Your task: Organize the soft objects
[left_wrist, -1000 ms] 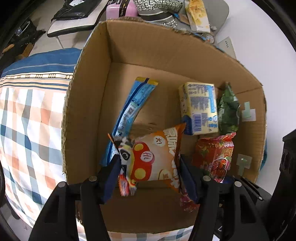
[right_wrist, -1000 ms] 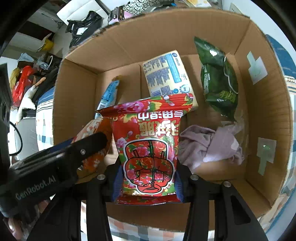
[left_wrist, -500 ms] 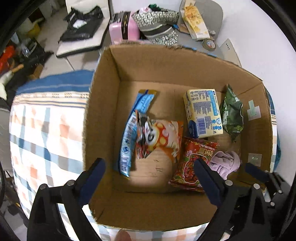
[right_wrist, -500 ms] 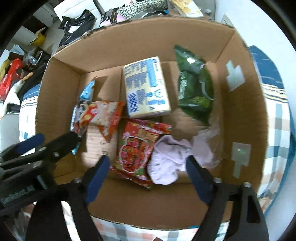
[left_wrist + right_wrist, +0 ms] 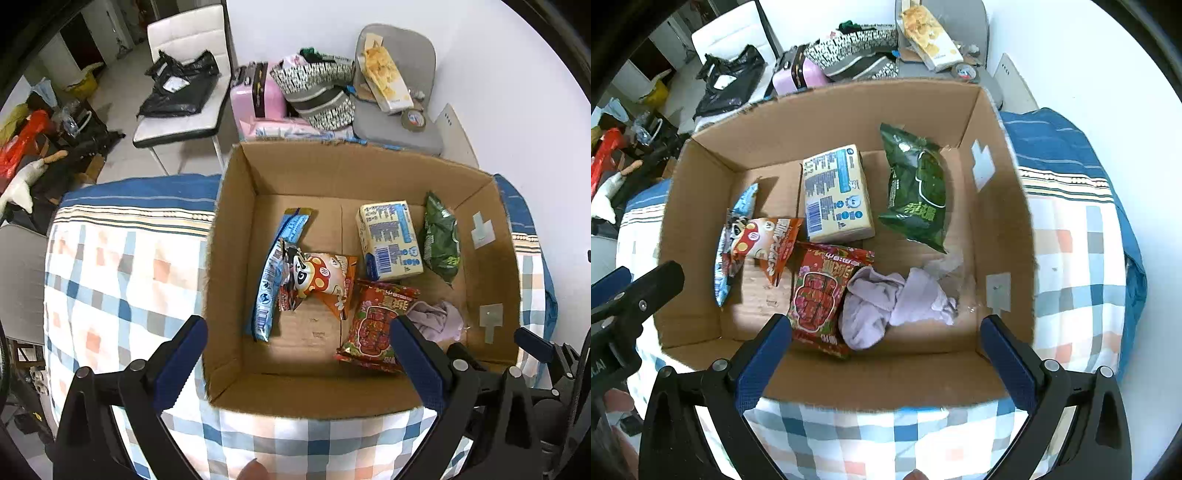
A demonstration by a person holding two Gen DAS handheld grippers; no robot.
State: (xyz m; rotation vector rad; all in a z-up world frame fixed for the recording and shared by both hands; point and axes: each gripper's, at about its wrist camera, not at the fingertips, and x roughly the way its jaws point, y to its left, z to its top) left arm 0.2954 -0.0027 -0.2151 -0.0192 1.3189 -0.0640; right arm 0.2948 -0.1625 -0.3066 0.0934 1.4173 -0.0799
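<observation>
Both the left gripper (image 5: 297, 354) and right gripper (image 5: 882, 345) are held released above the cardboard box (image 5: 993, 221) on the bed; the red packet (image 5: 822, 295) and orange packet (image 5: 325, 282) lie inside, so the withdrawal is best kept straight up

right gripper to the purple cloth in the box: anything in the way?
Nothing visible. The right gripper is open above the box's near wall, and the purple cloth lies uncovered on the box floor, touching the red snack bag beside it.
</observation>
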